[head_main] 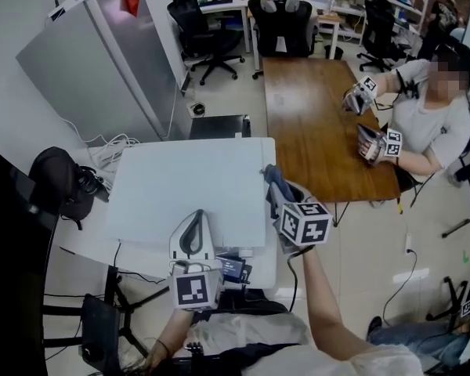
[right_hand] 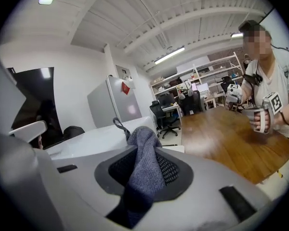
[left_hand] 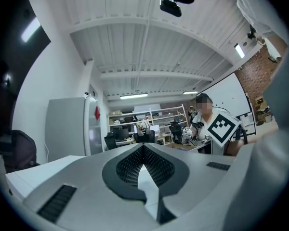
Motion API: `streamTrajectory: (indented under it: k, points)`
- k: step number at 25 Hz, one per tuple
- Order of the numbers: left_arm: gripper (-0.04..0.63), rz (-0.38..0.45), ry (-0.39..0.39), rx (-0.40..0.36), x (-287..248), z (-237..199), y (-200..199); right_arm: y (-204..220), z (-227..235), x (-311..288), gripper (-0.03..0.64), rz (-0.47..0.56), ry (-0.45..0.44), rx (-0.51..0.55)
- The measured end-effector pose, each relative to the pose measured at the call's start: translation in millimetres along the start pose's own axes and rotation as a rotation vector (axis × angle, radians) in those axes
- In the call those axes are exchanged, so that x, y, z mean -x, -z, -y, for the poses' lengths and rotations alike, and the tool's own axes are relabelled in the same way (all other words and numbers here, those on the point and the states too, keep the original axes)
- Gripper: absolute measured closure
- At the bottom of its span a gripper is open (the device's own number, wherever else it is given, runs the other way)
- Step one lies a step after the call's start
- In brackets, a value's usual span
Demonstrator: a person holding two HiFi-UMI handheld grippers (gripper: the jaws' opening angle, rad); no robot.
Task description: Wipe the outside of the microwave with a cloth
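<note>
Right hand-held gripper (head_main: 276, 189), cloth (right_hand: 145, 163), apparently beside table (head_main: 321, 124)

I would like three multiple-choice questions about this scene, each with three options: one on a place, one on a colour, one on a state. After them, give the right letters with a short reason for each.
1. In the head view, where does the wooden table stand relative to the white surface?
A. to its right
B. to its left
C. on top of it

2. What colour is the cloth?
A. red
B. blue-grey
C. yellow

3. How do the jaws of the right gripper stand?
A. wide open and empty
B. closed on nothing
C. closed on the cloth

Answers:
1 A: the brown tabletop lies beyond the white surface's right edge.
2 B: the right gripper view shows a blue-grey knitted fabric.
3 C: that view shows the cloth pinched between the two jaws and bulging out above them.
</note>
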State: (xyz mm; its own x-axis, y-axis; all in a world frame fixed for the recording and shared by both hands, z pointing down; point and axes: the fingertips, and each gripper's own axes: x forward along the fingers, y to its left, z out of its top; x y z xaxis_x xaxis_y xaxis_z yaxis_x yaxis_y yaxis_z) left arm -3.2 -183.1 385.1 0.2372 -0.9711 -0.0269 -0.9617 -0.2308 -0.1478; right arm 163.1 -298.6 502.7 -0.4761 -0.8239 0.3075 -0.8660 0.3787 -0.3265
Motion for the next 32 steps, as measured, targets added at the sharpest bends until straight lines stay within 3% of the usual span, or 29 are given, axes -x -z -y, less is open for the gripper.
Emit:
streamTrajectory:
  k: [8,13,27,29,32]
  points:
    - [0.603,0.009,0.026,-0.018,0,14,-4,45,7,-21,0.52,-0.077,-0.003,-0.084]
    - [0.603,-0.004,0.016,-0.035,1,13,0,93,33,-51,0.52,-0.187,0.017,-0.151]
    - [0.603,-0.015,-0.02,-0.071,-4,15,2,182,76,-95,0.52,-0.422,0.074,-0.204]
    - [0.603,-0.016,-0.028,-0.078,-4,15,3,180,75,-92,0.52,-0.413,0.074,-0.194]
    - [0.603,-0.02,-0.033,-0.077,-4,16,4,147,65,-71,0.52,-0.311,0.057,-0.183]
